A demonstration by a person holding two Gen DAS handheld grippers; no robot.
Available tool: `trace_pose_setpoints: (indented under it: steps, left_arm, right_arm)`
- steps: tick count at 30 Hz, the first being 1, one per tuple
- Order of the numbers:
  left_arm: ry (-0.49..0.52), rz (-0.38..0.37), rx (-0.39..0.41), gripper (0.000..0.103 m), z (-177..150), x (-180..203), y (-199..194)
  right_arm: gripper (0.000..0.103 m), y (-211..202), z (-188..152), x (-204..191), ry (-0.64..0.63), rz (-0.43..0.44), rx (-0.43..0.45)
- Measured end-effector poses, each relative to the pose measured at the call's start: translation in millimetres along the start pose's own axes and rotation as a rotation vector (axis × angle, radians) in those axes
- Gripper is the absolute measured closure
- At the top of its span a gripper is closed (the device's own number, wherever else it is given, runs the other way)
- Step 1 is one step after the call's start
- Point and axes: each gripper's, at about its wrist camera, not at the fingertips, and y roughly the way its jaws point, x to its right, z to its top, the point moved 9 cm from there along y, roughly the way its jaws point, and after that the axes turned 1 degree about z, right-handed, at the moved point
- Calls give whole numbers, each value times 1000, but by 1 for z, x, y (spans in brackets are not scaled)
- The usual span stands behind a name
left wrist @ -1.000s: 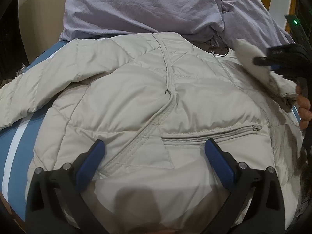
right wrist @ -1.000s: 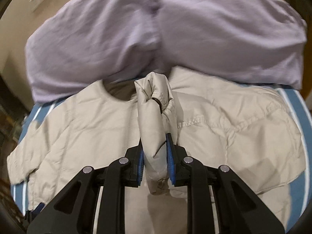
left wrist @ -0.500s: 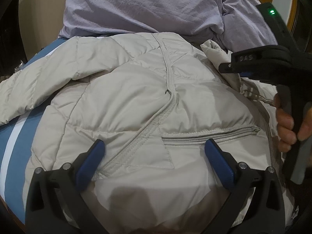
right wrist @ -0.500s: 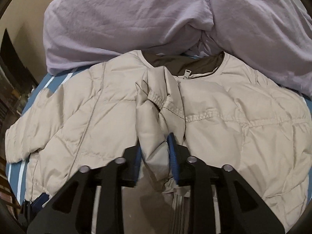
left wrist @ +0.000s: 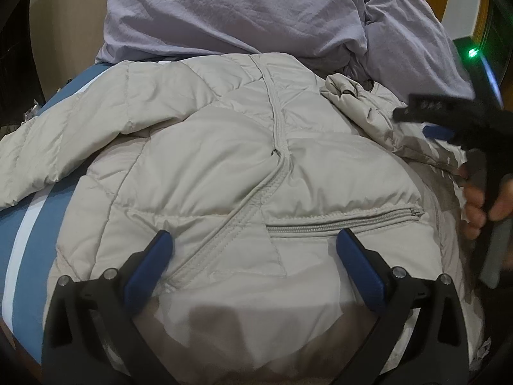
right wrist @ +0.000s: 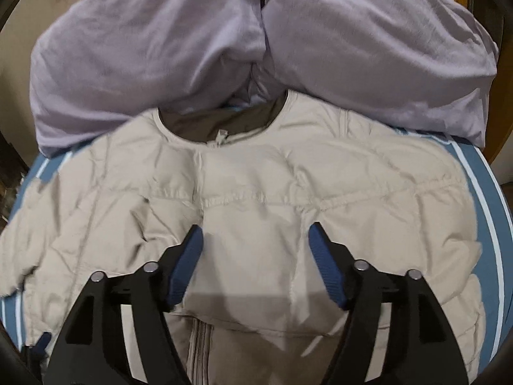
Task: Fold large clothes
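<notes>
Jacket (right wrist: pixel 256 199) on striped sheet (right wrist: pixel 465 173), lilac duvet (right wrist: pixel 192 48) behind

A pale beige quilted jacket (right wrist: pixel 256 199) lies spread front-up across the middle and lower frame, zipped, its brown-lined collar toward the top centre. In the left wrist view one sleeve (left wrist: pixel 41 157) stretches to the left edge, and the other sleeve (left wrist: pixel 362 106) lies folded over the chest at upper right.

text: none I can read | brands, numbers, labels: none | right gripper (left wrist: pixel 429 118) at 3 o'clock in my left wrist view: raised marks on its black finger, too blurred to make out
</notes>
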Motion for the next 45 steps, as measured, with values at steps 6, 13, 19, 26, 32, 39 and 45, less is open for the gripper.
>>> trace_pose_setpoints:
  steps: [6, 13, 19, 26, 32, 39, 45]
  left_arm:
    - [2, 22, 4, 2, 5, -8, -11]
    - [-8, 72, 32, 2, 18, -21, -24]
    - [-7, 122, 50, 2, 28, -31, -34]
    - [-39, 179, 73, 2, 35, -57, -48]
    - [-82, 217, 92, 2, 44, -94, -57]
    - [-179, 351, 93, 2, 53, -191, -60]
    - [-272, 471, 43, 2, 51, -286, -55]
  right_arm:
    - [22, 17, -7, -15, -66, -85, -7]
    - [18, 24, -11, -15, -88, -109, 11]
    - [17, 24, -11, -16, -83, -104, 18]
    - [17, 24, -11, -16, -78, -96, 25]
    - [17, 23, -12, -16, -74, -88, 27]
    - [17, 23, -12, -17, -66, -80, 29]
    - [16, 24, -12, -17, -59, -76, 30]
